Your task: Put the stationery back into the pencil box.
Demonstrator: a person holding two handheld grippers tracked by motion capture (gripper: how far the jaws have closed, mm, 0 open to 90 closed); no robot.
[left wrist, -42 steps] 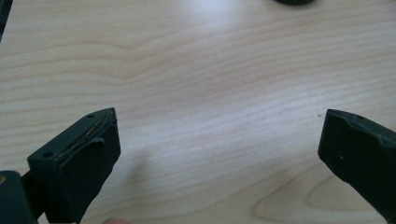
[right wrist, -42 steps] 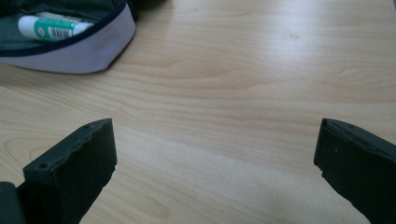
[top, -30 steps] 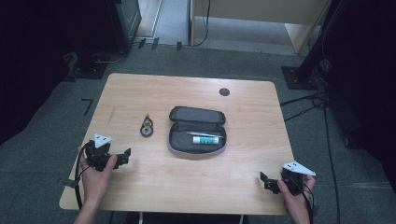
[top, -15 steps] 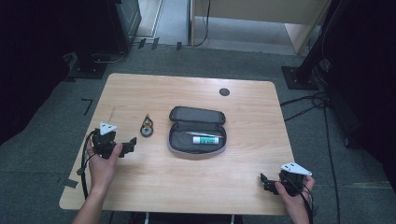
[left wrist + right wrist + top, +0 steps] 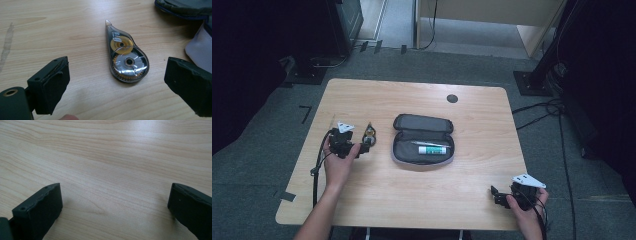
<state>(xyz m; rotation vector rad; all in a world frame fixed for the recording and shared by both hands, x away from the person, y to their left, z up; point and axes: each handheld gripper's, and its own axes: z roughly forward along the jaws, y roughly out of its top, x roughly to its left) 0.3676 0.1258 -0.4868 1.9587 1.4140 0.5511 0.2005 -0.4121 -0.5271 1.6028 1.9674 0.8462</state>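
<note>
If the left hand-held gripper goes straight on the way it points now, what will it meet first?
Most likely the correction tape dispenser: it lies flat on the table, straight ahead of the left hand-held gripper, between its open jaws and untouched. The pencil case lies farther off to one side.

High view: fixed overhead, person's side, facing forward and down; takes in whole light wooden table (image 5: 412,200) and grey floor beyond.
Left gripper view: low, close to tabletop, looking along own jaws at clear teardrop-shaped correction tape dispenser (image 5: 126,58); same dispenser (image 5: 370,134) shared with high view, left of centre.
Right gripper view: close, angled down on bare wood grain (image 5: 112,165).
</note>
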